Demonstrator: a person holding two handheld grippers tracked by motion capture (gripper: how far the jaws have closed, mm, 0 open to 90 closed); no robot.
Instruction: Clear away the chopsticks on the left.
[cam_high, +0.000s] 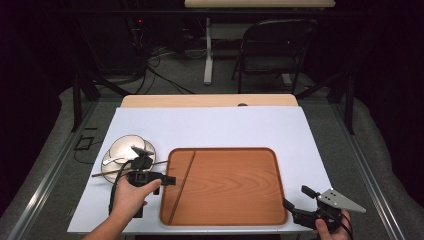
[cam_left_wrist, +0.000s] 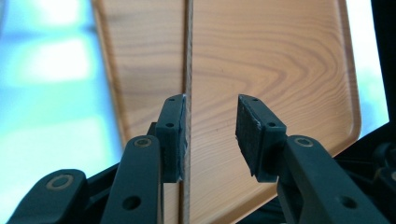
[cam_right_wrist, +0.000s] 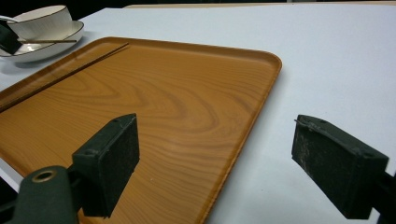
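Left gripper (cam_high: 167, 180) above the left part of the tray (cam_high: 235, 185), jaws partly apart; chopstick (cam_left_wrist: 188, 93) lies on the tray between them, at the left pad, unclamped. Second chopstick (cam_high: 112, 171) rests across the bowl (cam_high: 127, 147) left of the tray. Right gripper (cam_high: 295, 200) wide open, empty, off the tray's right near corner.

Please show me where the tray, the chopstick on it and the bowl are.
tray (cam_high: 235, 185), high view, bare floor.
chopstick (cam_high: 184, 182), high view, mid-shaft.
bowl (cam_high: 126, 147), high view, inside.

One tray (cam_high: 235, 185), two chopsticks (cam_high: 182, 185), one bowl (cam_high: 131, 146), one saucer (cam_high: 111, 161).
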